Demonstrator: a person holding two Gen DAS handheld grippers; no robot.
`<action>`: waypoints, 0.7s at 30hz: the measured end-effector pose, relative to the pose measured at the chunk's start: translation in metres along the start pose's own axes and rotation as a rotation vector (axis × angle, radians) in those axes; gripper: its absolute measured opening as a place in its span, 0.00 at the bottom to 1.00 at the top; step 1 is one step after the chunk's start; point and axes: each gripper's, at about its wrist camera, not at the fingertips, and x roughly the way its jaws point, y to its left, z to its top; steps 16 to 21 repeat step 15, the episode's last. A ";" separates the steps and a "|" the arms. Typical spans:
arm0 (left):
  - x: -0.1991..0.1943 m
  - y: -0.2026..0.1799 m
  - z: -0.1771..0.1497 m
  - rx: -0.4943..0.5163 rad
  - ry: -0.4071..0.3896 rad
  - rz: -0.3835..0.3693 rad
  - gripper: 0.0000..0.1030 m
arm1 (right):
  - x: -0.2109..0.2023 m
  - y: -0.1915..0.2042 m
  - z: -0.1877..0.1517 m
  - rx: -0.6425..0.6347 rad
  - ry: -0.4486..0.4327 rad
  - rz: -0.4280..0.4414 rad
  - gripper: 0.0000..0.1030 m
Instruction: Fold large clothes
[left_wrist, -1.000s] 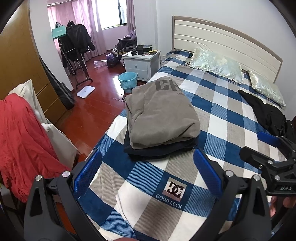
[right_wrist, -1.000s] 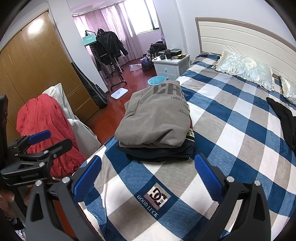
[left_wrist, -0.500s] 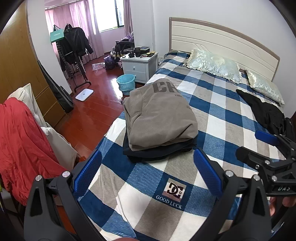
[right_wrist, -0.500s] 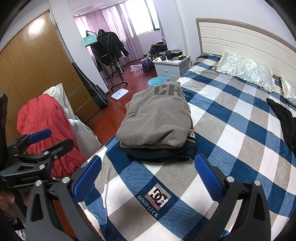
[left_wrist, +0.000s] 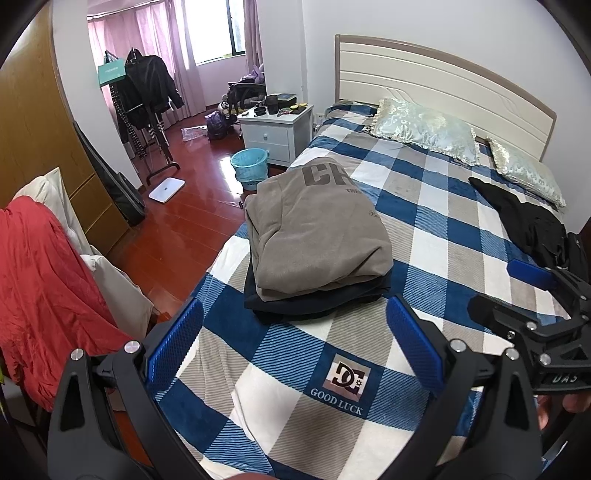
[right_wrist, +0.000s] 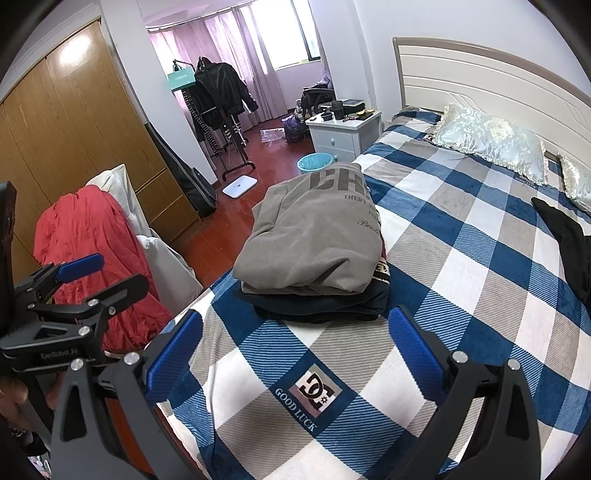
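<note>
Jaws of left gripper (left_wrist: 293, 347) and right gripper (right_wrist: 295, 345) spread, empty; unfolded black garment (left_wrist: 524, 218) far right, nearer right gripper.

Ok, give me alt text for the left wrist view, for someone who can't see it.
A folded grey sweatshirt sits on a folded dark garment on a blue checked bedspread. The open left gripper frames the foreground, holding nothing; the right gripper shows at right, and a black garment lies unfolded near the pillows.

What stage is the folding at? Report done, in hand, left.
Done: grey sweatshirt folded atop a dark folded garment on the bed. In hand: nothing; left hand-held gripper and right hand-held gripper are open, empty. Left: the black garment lies crumpled by the pillows.
</note>
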 end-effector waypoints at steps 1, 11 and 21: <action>0.000 0.001 0.000 -0.003 0.003 -0.004 0.94 | 0.000 0.000 0.000 0.001 0.000 0.000 0.96; 0.002 0.003 0.001 -0.028 0.041 -0.050 0.94 | -0.001 -0.001 0.000 0.003 0.002 0.002 0.96; 0.000 0.004 -0.002 -0.031 0.038 -0.060 0.94 | -0.003 -0.002 0.001 -0.004 0.001 0.001 0.96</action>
